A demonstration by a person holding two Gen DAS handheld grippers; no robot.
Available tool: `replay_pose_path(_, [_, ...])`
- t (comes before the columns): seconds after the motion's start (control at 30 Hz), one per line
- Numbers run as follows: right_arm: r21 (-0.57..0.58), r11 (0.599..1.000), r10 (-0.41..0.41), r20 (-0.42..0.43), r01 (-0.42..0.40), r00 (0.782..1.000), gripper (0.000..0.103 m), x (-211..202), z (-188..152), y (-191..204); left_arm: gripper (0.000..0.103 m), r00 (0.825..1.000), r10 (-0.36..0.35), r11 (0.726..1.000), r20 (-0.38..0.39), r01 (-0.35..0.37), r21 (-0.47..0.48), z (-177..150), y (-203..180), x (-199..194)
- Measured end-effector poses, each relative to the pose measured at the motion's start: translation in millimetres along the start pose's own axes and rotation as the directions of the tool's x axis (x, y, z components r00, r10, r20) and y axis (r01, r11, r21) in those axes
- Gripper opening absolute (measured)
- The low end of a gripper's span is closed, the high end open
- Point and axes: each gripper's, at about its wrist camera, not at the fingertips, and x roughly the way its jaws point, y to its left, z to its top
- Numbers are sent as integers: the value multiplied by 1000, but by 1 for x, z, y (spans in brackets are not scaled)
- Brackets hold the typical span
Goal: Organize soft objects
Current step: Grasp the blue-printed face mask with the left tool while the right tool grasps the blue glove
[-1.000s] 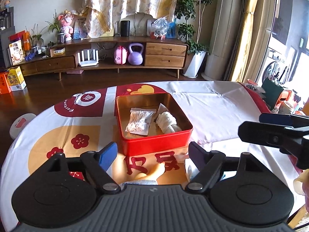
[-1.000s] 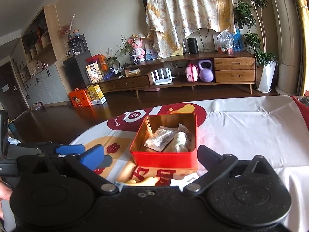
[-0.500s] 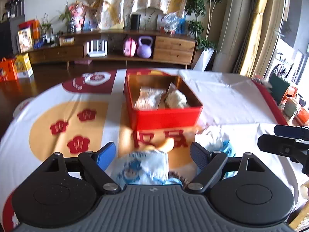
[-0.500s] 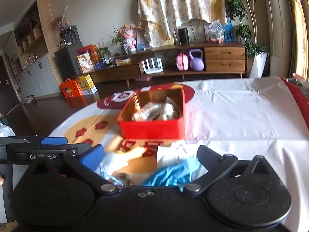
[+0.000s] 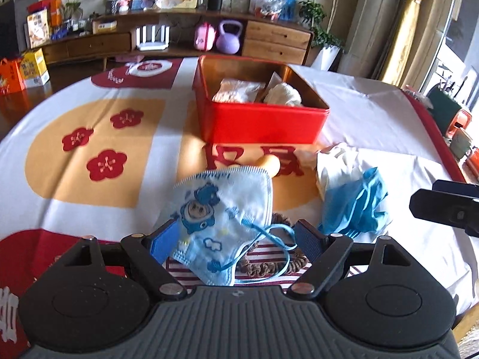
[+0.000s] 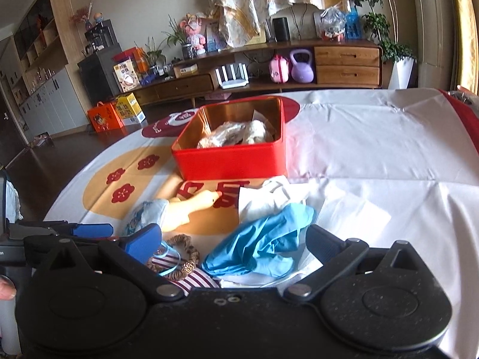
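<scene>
A child's face mask (image 5: 215, 209) printed with a blue cartoon lies on the tablecloth between the fingers of my left gripper (image 5: 238, 239), which is open and not pressing on it. A crumpled blue glove (image 6: 263, 245) lies between the fingers of my open right gripper (image 6: 233, 243). A brown scrunchie (image 6: 182, 257) rests on a striped cloth (image 5: 269, 251) near both. White cloth (image 6: 269, 197) and a pale orange soft piece (image 5: 269, 163) lie in front of the red tin (image 5: 260, 122). The tin holds a clear bag (image 5: 236, 89) and a white bundle (image 5: 283, 94).
The right gripper's fingers (image 5: 443, 206) show at the right edge of the left wrist view. A white sheet of paper (image 6: 353, 212) lies right of the glove. Beyond the table stand a wooden sideboard (image 6: 344, 65) and boxes on the floor (image 6: 116, 113).
Both grippers have come down toward the table. The mask, glove, scrunchie and striped cloth have come into view between the fingers. The red tin sits farther up in both views.
</scene>
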Motion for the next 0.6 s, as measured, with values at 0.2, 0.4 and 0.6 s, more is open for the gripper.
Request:
replay_pose_path(0.2, [11,1000,0,-32,0,999,103,16,-1,-2,84,999,4,998,-34,-6,-69,4,8,18])
replay_pose_path(0.4, [14,1000,-15,-56,16,998,102,36,4,-4,84,999,19,998,-51,-22,-65,8,3,29])
replay_pose_path(0.6, [42,998,-38,-99,42,994,93,56,2,-11,84,998,-7,995,-58,1,-103,10,12,35])
